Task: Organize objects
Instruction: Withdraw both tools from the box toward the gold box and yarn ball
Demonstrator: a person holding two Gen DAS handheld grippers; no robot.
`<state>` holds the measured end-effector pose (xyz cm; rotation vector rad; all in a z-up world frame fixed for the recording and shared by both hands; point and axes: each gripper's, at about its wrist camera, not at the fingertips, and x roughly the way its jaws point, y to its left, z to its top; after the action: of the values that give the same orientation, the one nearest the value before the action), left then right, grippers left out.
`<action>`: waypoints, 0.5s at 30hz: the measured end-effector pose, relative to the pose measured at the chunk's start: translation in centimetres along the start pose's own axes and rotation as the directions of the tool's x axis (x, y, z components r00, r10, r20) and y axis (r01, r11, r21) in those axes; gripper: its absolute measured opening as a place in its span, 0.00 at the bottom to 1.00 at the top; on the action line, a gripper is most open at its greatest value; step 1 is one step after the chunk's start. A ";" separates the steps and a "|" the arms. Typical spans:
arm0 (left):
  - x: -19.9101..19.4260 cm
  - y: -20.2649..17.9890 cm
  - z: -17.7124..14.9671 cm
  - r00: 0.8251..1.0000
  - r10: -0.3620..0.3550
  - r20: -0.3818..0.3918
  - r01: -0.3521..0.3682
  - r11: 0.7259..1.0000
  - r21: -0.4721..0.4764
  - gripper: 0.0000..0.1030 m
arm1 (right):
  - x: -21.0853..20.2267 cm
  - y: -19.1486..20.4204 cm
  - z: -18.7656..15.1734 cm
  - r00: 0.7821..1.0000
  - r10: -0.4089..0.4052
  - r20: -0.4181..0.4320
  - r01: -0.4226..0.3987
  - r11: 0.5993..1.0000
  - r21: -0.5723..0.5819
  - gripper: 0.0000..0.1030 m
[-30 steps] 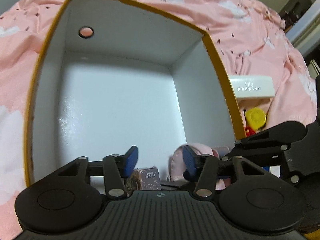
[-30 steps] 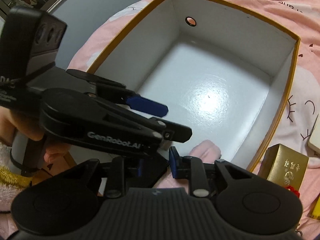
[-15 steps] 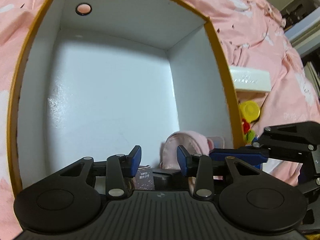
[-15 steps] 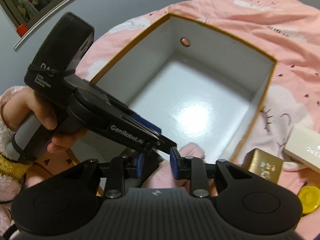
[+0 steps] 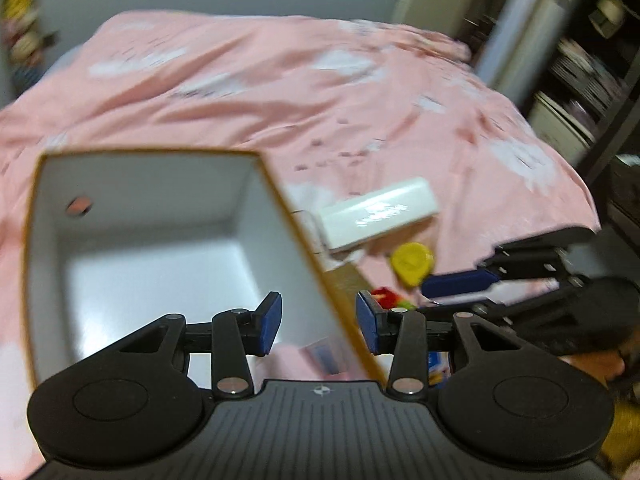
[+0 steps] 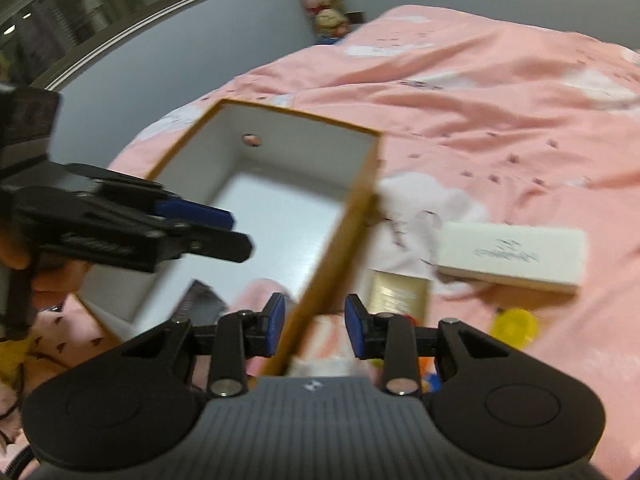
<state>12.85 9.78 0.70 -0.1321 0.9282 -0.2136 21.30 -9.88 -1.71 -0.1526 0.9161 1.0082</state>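
Sitting inside the near end of the white-lined, orange-rimmed cardboard box (image 6: pixel 280 216): a pink soft item (image 6: pixel 260 292) and a small dark carton (image 6: pixel 200 300); waiting outside to its right on the pink bedspread (image 6: pixel 500 120): white oblong box (image 6: pixel 512 252), gold box (image 6: pixel 400 292), yellow round lid (image 6: pixel 516 324); both left gripper (image 5: pixel 319 324) and right gripper (image 6: pixel 315 326) opening, pinching nothing.

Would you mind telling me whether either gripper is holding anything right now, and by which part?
Nothing is held. The left gripper and right gripper are both opening, pads bare, above the box wall without touching it.
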 end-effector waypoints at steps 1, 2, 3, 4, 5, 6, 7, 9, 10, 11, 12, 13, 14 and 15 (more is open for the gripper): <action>0.3 -0.8 0.3 1.000 -0.004 -0.006 0.004 0.999 0.044 0.46 | -0.1 -0.6 -0.3 1.000 -0.018 0.001 0.018 1.000 0.017 0.35; 0.6 -1.6 0.5 1.000 -0.002 -0.013 0.004 0.996 0.091 0.46 | -0.6 -1.4 -0.6 0.999 -0.036 0.000 0.036 0.999 0.034 0.35; 1.0 -2.4 0.6 1.000 0.000 -0.020 0.003 0.990 0.143 0.46 | -0.8 -1.9 -0.7 0.998 -0.058 -0.001 0.058 0.997 0.050 0.35; 1.6 -3.3 0.8 1.000 0.001 -0.028 0.004 0.981 0.192 0.47 | -0.8 -2.5 -1.0 0.996 -0.089 0.000 0.088 0.994 0.065 0.35; 2.1 -4.0 0.9 0.999 0.000 -0.038 0.009 0.971 0.240 0.51 | -1.0 -3.1 -1.1 0.994 -0.112 0.001 0.112 0.991 0.077 0.35; 2.6 -4.8 0.9 0.999 -0.001 -0.051 0.016 0.958 0.286 0.53 | -1.1 -3.9 -1.5 0.990 -0.140 0.001 0.139 0.986 0.094 0.35; 3.2 -5.3 0.9 0.998 0.000 -0.063 0.021 0.946 0.322 0.56 | -1.1 -4.5 -1.8 0.987 -0.161 0.002 0.160 0.981 0.111 0.35; 4.4 -6.1 1.0 0.996 0.007 -0.092 0.029 0.922 0.387 0.58 | -1.0 -6.0 -2.3 0.981 -0.196 0.000 0.194 0.968 0.162 0.35; 5.1 -6.3 1.1 0.994 0.013 -0.112 0.035 0.910 0.414 0.61 | -1.0 -6.7 -2.5 0.979 -0.204 -0.003 0.201 0.961 0.189 0.35; 5.8 -6.6 1.3 0.991 0.022 -0.135 0.040 0.898 0.439 0.62 | -0.9 -7.5 -2.8 0.978 -0.208 -0.005 0.204 0.954 0.219 0.35; 6.5 -6.8 1.5 0.987 0.033 -0.159 0.046 0.884 0.465 0.62 | -0.9 -8.2 -3.1 0.978 -0.207 -0.007 0.202 0.947 0.249 0.35; 7.0 -7.0 1.5 0.983 0.044 -0.181 0.052 0.869 0.493 0.63 | -0.8 -9.0 -3.4 0.979 -0.203 -0.011 0.198 0.940 0.278 0.35; 7.6 -7.2 1.6 0.977 0.060 -0.204 0.057 0.849 0.525 0.65 | -0.7 -9.5 -3.6 0.979 -0.201 -0.014 0.196 0.935 0.296 0.35; 8.3 -7.3 1.6 0.970 0.080 -0.229 0.065 0.825 0.562 0.65 | -0.5 -10.0 -3.9 0.979 -0.201 -0.018 0.197 0.929 0.312 0.35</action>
<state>18.06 0.71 -3.35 0.4638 1.0735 -0.5000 26.72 -17.76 -6.62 0.0292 1.0136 0.6649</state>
